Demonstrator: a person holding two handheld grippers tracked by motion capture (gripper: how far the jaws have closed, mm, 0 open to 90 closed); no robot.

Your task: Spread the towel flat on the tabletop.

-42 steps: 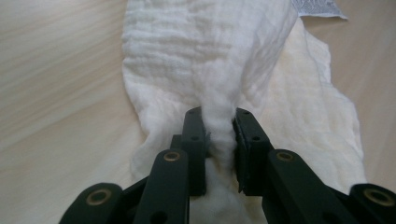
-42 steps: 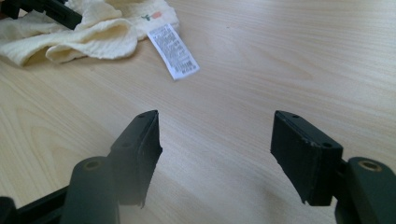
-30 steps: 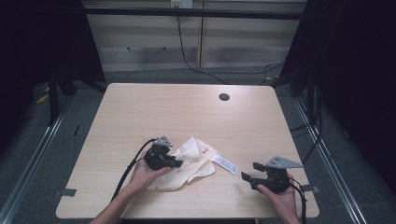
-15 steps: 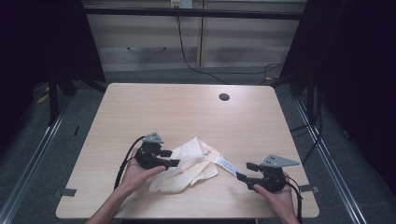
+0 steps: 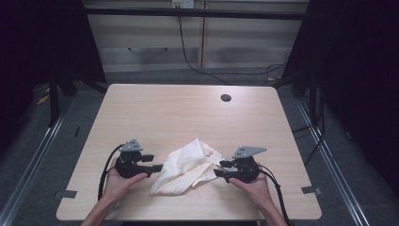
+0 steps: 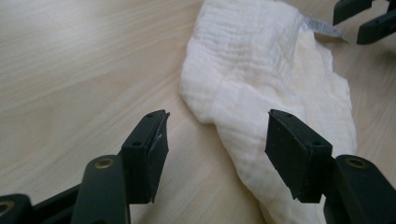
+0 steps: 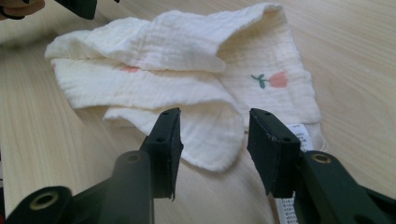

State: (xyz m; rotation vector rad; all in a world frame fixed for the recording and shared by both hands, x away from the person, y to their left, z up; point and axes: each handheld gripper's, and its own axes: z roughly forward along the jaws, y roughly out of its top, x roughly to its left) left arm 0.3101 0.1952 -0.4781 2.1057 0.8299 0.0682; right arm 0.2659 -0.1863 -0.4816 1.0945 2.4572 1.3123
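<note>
Cloth (image 5: 188, 165), cream muslin, lies crumpled and partly folded over itself on the near half of the wooden table (image 5: 188, 113), between the two grippers. A small pink flower print (image 7: 273, 80) shows on one exposed layer, and a white care label (image 7: 299, 135) projects from the hem nearest the right gripper.

Left gripper (image 5: 157, 167), at 9 o'clock of the cloth, is held low in the person's left hand (image 5: 120, 176), pointing toward 3 o'clock; its jaws stand apart, with one jaw just beside the cloth's edge in the left gripper view and nothing between the pads.

Right gripper (image 5: 219, 172), at 3 o'clock of the cloth, is cradled in the right hand (image 5: 251, 183) and points toward 9 o'clock; its jaws are likewise apart, straddling the near fold without closing on it.

Round dark hole (image 5: 226, 98) sits in the table toward 12 o'clock, well apart from the cloth.
</note>
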